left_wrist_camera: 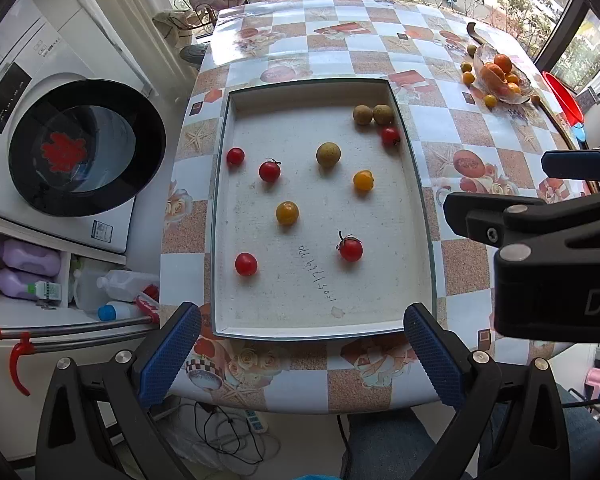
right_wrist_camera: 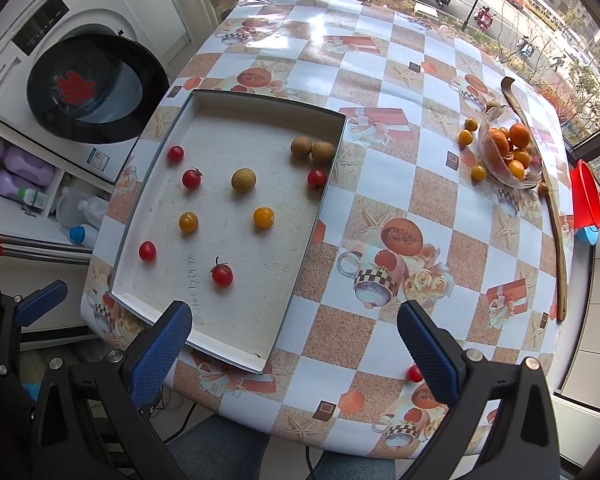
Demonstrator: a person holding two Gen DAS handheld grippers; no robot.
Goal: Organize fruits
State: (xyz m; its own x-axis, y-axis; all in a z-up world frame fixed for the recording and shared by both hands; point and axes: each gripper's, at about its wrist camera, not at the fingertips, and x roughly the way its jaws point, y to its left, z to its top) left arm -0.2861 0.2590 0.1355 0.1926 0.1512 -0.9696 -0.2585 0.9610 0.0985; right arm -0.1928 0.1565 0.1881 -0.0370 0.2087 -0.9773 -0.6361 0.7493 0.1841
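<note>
A shallow white tray [left_wrist_camera: 324,326] [right_wrist_camera: 227,350] lies on the checkered table. In it are several red cherry tomatoes [left_wrist_camera: 350,249] [right_wrist_camera: 221,275], two yellow tomatoes [left_wrist_camera: 287,213] [right_wrist_camera: 188,222] and three brown-green round fruits [left_wrist_camera: 328,154] [right_wrist_camera: 243,179]. A glass bowl [left_wrist_camera: 500,76] [right_wrist_camera: 512,152] of oranges stands at the far right, with small yellow fruits beside it. My left gripper [left_wrist_camera: 302,346] is open and empty above the tray's near edge. My right gripper [right_wrist_camera: 293,342] is open and empty over the tray's near right corner. A lone red tomato [right_wrist_camera: 414,373] lies on the table by the right finger.
A washing machine [left_wrist_camera: 79,148] [right_wrist_camera: 91,88] with an open dark door stands left of the table, with bottles [left_wrist_camera: 23,260] on a shelf below. A long wooden shoehorn [right_wrist_camera: 556,208] and a red bucket [right_wrist_camera: 586,196] are at the far right. Cables lie on the floor.
</note>
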